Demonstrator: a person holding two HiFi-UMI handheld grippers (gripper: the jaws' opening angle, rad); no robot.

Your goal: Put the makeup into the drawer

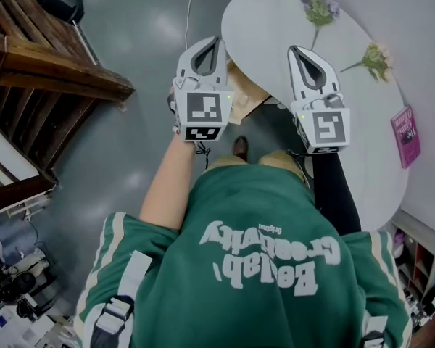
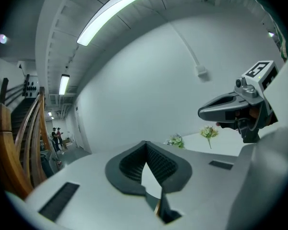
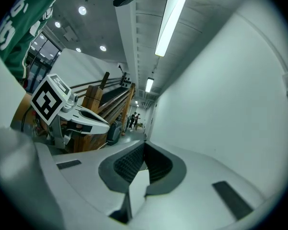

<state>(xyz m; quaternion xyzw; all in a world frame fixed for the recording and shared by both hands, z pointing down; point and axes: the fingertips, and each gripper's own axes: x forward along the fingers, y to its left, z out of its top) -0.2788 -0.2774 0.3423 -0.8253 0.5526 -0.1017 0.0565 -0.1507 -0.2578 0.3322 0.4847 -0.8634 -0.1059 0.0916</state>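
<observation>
You hold the left hand-held gripper (image 1: 217, 42) just off the near left edge of the round white surface (image 1: 275, 20), above the grey floor (image 1: 130, 143). Its jaws are closed tip to tip, with nothing between them. The right hand-held gripper (image 1: 295, 51) hangs over the near part of the surface. Its jaws are also closed on nothing, as its own view shows (image 3: 145, 144).

Both point out level, side by side and apart. Each shows in the other's view, the right one at (image 2: 204, 113) and the left one at (image 3: 105, 124).

A pale wooden box (image 1: 245, 96) sticks out from under the near edge of the surface, lower than both hand-held grippers and between them. It may be the drawer, but so little of it shows that you cannot be sure. The makeup cannot be made out in any view.

On the far side of the surface lie a purple flower sprig (image 1: 317, 7) and a pale flower sprig (image 1: 375, 58). A pink book (image 1: 406, 135) lies at the right edge of the surface.
</observation>
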